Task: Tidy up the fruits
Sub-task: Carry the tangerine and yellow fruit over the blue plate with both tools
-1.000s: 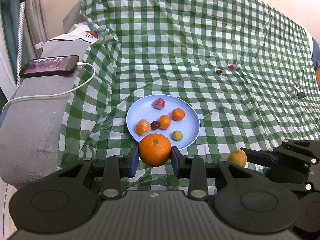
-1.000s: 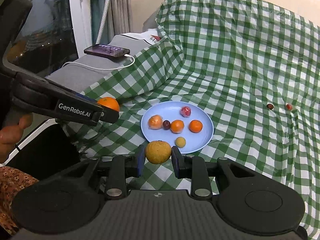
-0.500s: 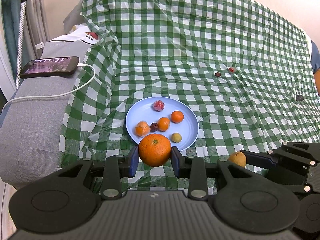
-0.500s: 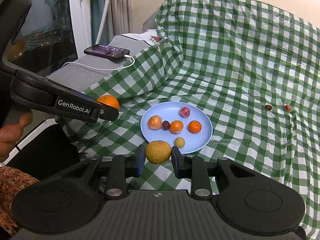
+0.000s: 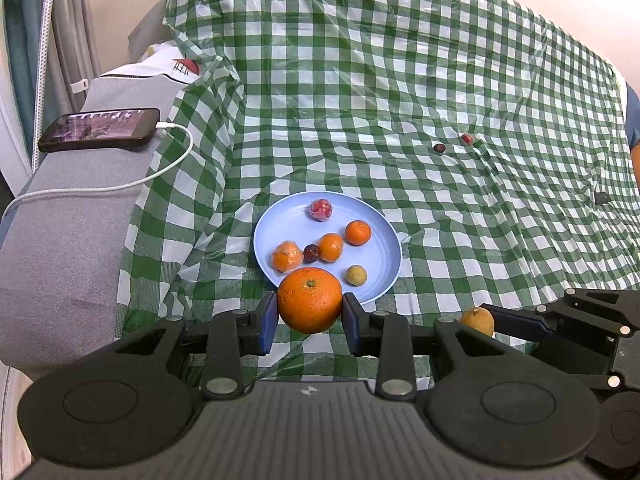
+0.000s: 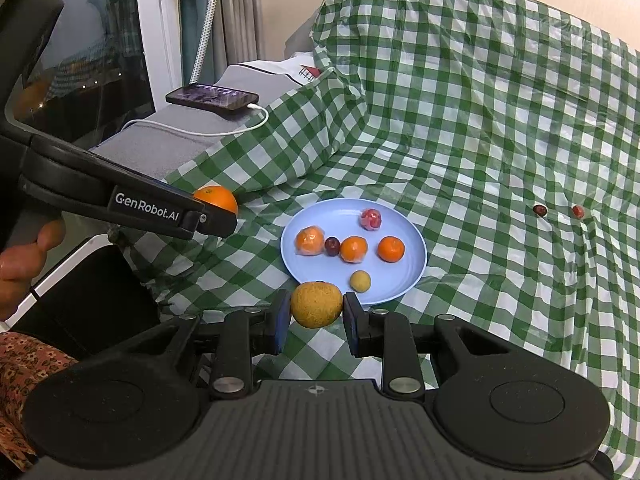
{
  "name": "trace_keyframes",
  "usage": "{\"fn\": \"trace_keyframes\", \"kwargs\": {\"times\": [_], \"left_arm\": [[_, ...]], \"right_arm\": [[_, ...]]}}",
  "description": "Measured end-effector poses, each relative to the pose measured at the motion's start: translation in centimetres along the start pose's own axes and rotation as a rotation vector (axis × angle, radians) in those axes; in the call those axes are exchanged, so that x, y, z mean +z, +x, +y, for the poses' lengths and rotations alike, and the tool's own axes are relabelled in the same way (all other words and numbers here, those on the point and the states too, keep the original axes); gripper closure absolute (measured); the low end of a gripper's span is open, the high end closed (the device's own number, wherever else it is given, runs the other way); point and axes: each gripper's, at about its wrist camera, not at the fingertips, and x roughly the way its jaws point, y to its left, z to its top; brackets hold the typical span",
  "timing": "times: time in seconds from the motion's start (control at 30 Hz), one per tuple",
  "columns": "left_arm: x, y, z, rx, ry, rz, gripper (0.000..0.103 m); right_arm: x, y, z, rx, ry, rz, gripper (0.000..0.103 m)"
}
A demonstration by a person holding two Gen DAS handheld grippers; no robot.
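While the blue plate (image 5: 390,276) lies on the green checked cloth (image 5: 400,80) just ahead of both tools, the left gripper (image 5: 310,318) is clamped on a large orange (image 5: 310,304) at the plate's near rim. The right gripper (image 6: 316,318) grips a smaller yellowish fruit (image 6: 316,304) there too. Only the right wrist view shows the person's hand (image 6: 24,256); only the left shows a dark speck (image 5: 601,198) far right.

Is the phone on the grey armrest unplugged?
No, a white cable runs into the end of the phone lying on the armrest.
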Motion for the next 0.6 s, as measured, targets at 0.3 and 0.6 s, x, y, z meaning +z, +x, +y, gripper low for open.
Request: {"fn": "trace_keyframes", "kwargs": {"times": [0.3,0.6], "left_arm": [[0.5,1.1,0.5,0.001,-0.01,0.012,0.065],[2.2,3.5,1.2,0.01,-0.02,0.032,0.065]], "right_arm": [[0.4,0.9,-0.4,0.0,0.011,0.017,0.074],[1.4,3.0,-1.9,-0.018,0.037,0.025,0.074]]}}
